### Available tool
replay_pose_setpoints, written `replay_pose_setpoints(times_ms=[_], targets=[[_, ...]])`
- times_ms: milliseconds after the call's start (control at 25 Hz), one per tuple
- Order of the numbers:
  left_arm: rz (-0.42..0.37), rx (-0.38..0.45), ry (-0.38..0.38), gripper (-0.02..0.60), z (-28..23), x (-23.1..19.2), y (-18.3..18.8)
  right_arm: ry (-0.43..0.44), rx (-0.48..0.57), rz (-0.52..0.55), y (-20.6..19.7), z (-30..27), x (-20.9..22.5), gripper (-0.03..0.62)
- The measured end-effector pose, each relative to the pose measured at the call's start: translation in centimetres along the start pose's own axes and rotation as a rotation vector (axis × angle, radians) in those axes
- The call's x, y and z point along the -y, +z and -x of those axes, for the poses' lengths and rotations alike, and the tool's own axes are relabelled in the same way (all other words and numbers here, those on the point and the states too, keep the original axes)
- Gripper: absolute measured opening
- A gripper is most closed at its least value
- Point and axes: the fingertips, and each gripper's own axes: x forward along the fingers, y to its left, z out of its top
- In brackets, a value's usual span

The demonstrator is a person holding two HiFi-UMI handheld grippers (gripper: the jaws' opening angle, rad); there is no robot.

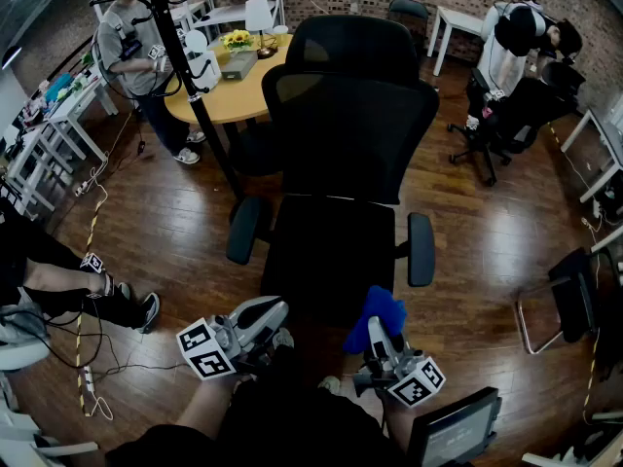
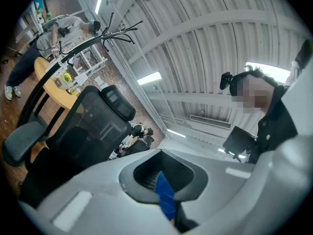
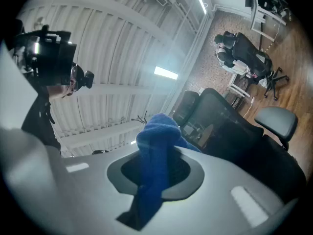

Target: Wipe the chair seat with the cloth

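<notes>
**Task item.** The cloth (image 3: 155, 146) is blue, soft and light. It will fold and bunch rather than hold a shape, and it carries no breakage risk. Expect it to drag on the seat fabric and to work loose from a shallow grip. Grip it at a gathered fold, with enough material left beyond the tips to form a wiping pad.

**Right claw** (image 1: 382, 337). It is closed on the cloth. A rounded bunch stands out past the tips, and a tail hangs back on the camera side of the jaws. The cloth is therefore at the claw, not on the chair.

**Left claw** (image 1: 265, 311). Its jaws are brought together. Its own view shows a narrow blue strip (image 2: 165, 199) in the seam between them. Whether this is fabric or part of the claw cannot be determined.

**Chair seat** (image 1: 326, 261). It lies ahead of both claws, beyond the tips. It is dark, and no wiped or unwiped area can be distinguished on it.

**Pose.** Both claws are held low and close to the operator's body, level with each other and apart. Both are tilted upward: each claw view looks at the ceiling, with the chair back off to one side. Neither claw nor the cloth appears to touch the seat. This position fits either an approach to a wiping pass or a withdrawal after one.
</notes>
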Motion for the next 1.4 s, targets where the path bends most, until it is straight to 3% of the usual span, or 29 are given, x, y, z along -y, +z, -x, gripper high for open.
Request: replay_pose_setpoints(times_ms=[240,520,680,800,920,1040,1240,1400], targets=[[0.050,-0.005,-0.015,0.003,-0.3,-7.8,3.0,-0.072,-0.058,0.028,-3.2,-6.8,3.9,0.060],[0.139,-0.024,-0.016,0.002,-1.7,-17.7,5.0,-0.150,-0.230,0.082,-6.5,-16.9,11.8,0.060],[0.157,-0.059,0.041,0.002,-2.0,-22.8,3.7,-0.178,-0.387,0.092,-12.2,-21.9,21.1,0.060],[0.175,-0.070,0.125,0.003,-1.8,-27.2,2.3,-0.191,-0.489,0.089,-17.8,-26.3,29.4,0.060],[0.193,-0.022,0.203,0.002,-1.5,-30.7,1.0,-0.197,-0.576,0.102,-24.0,-30.6,37.1,0.060],[0.216,0.022,0.254,0.002,-2.0,-35.4,-0.5,-0.198,-0.665,0.192,-29.4,-35.5,44.1,0.060],[0.258,0.068,0.334,0.003,-2.5,-39.0,-1.2,-0.224,-0.817,0.318,-35.7,-40.8,49.4,0.060],[0.257,0.073,0.356,0.003,-1.3,-39.1,-1.3,-0.262,-0.910,0.425,-38.0,-41.5,49.6,0.060]])
